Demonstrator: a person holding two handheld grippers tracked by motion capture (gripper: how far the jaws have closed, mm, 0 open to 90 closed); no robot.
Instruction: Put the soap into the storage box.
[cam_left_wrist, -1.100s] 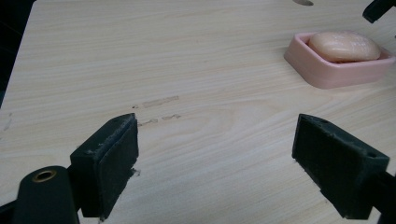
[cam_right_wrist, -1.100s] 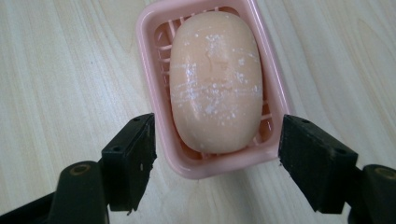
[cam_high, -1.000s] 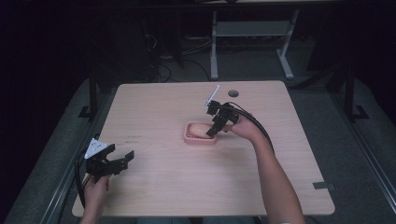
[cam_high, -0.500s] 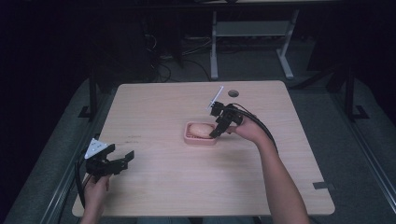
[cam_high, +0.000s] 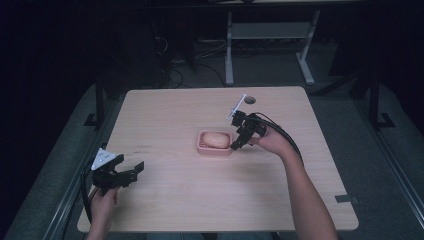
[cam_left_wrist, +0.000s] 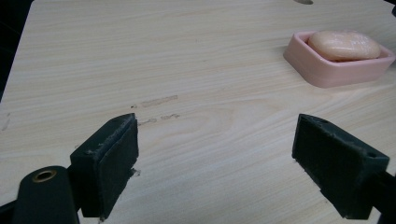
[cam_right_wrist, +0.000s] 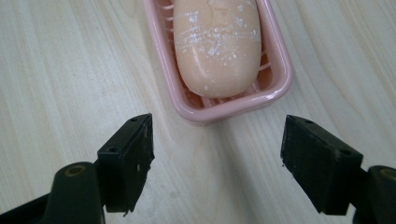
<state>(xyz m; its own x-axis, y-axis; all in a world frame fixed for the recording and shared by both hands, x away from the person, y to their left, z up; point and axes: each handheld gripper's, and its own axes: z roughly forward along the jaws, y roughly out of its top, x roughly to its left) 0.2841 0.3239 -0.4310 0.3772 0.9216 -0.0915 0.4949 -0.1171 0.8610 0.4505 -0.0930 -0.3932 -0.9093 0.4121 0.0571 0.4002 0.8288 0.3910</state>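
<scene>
The right gripper (cam_right_wrist: 217, 163) has its jaws wide apart just before the short end of the pink soap dish (cam_right_wrist: 273, 91); I judge it should go forward level and centered, so both pads pass outside the rim before closing. The left gripper (cam_high: 131, 171), also open, waits near the table's (cam_high: 165, 110) front-left corner. There is one dish near the table's middle, with one soap bar (cam_right_wrist: 217, 44) lying in it.

The right hand-held gripper (cam_high: 235, 145) has backed off the soap dish (cam_high: 204, 147).
</scene>
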